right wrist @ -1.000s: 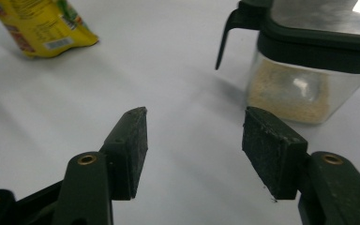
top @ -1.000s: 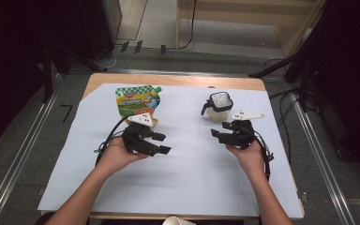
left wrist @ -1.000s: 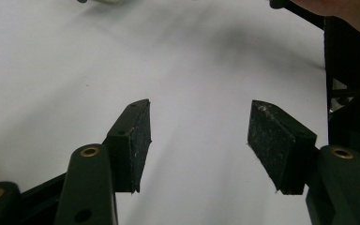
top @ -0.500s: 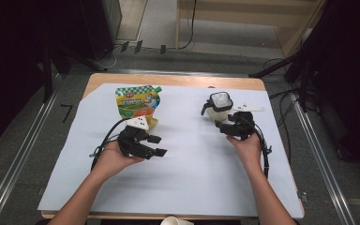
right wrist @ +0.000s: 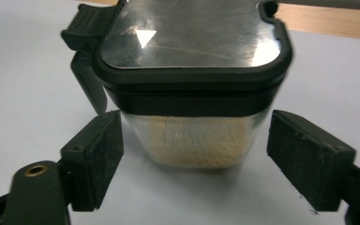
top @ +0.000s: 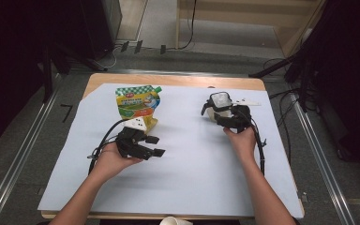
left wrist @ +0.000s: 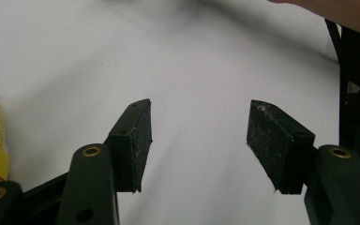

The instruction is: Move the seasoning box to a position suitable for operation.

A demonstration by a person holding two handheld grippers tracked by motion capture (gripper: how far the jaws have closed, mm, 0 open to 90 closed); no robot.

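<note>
A: Where was the clear container (right wrist: 192, 93) found?

B: It was seen standing upright on the white sheet (top: 192, 178) that covered the bench (top: 168, 79), toward the far right side. A black-rimmed lid with a side latch was fitted on it, and pale grains were visible through its wall.

A: And the right gripper (top: 225, 118)?

B: It was placed right at the container. Its jaws had just been opening, and in the right gripper view they were spread on either side of the container's lower body with a gap left at each pad; nothing was grasped.

A: How was the left gripper (top: 153, 145) set?

B: It was held low over the bare sheet, just in front of the green and yellow pouch (top: 137, 102). Its jaws were parted, with nothing between them.
</note>
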